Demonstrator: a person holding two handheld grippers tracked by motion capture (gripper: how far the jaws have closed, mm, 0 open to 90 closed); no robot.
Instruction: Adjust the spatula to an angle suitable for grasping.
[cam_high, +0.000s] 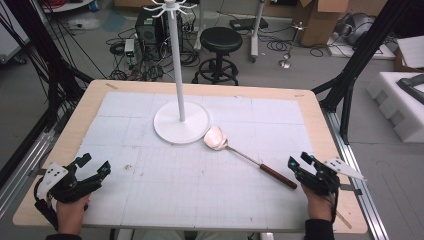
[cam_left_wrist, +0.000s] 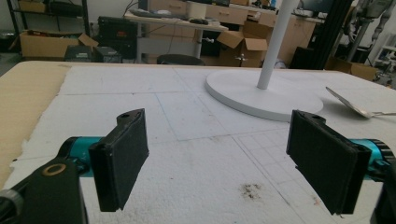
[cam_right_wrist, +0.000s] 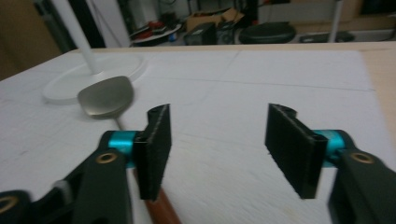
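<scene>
Left hand-held gripper (cam_high: 93, 166), at the near left corner of the desk (cam_high: 90, 102): jaws stood wide apart with nothing between them, the pads clear of the white gridded mat (cam_high: 165, 185) beneath. Ahead of it and to its right stood one white stand (cam_high: 181, 120), a thin upright pole on a round flat base, with hook arms at its top. No container was on the desk.

Just to the right of the stand's base lay one spatula (cam_high: 216, 138), the thing nearest the right hand-held gripper. Its blade was pale, shiny metal, broad and rounded, lying just beside the base rim; whether the two touched could not be told. A thin metal shaft ran from the blade toward the right hand-held gripper and ended in a dark reddish-brown wooden handle (cam_high: 278, 176).

Right hand-held gripper (cam_high: 299, 166), at the near right of the desk: jaws parted, gripping nothing. The handle end (cam_right_wrist: 156, 207) lay just below and beside its left jaw, not between the pads.

Count: two hand-held grippers, one stand, one spatula.
</scene>
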